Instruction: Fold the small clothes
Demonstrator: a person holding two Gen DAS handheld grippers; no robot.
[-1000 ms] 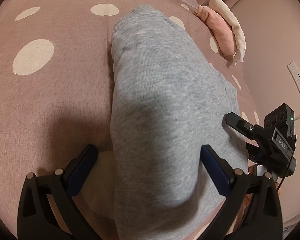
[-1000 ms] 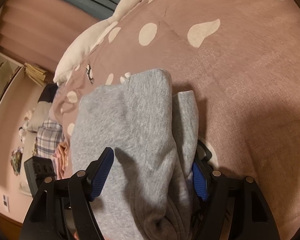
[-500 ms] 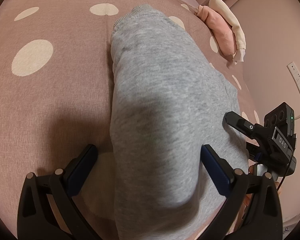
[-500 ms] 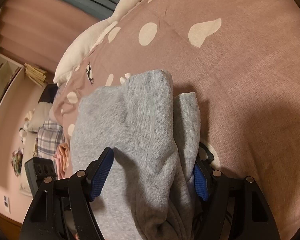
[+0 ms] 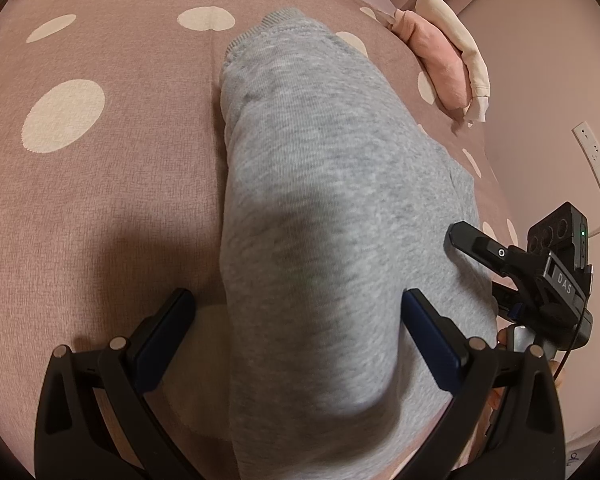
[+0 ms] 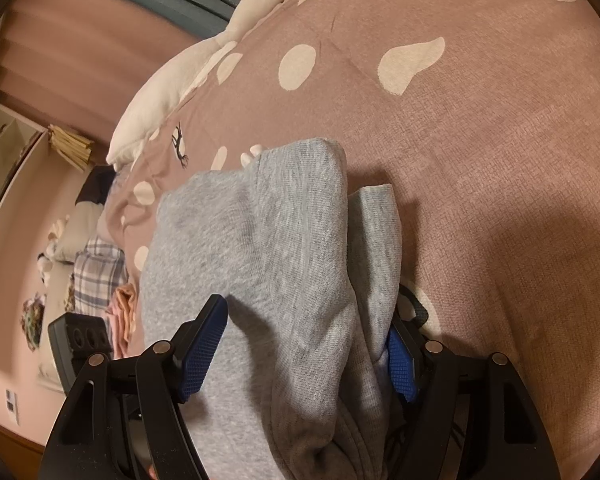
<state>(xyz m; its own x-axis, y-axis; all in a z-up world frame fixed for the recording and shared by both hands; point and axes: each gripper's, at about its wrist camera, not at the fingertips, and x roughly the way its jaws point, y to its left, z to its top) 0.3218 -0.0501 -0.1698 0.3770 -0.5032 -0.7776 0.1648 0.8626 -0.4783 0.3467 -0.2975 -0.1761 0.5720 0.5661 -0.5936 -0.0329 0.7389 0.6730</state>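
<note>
A grey knit garment lies folded lengthwise on the pink spotted bedcover, its ribbed cuff end pointing away. My left gripper is open, its jaws wide on either side of the near end of the garment. The garment also shows in the right wrist view, folded in layers. My right gripper is open with the grey layers bunched between its blue pads. In the left wrist view the right gripper sits at the garment's right edge.
A pink and cream bundle of clothes lies at the bed's far right edge. A white goose plush lies along the far side. A plaid cloth pile sits off the bed. A wall socket strip is at right.
Almost nothing has moved. The grey layers between the right gripper's jaws have settled slightly; both grippers hold their places.
</note>
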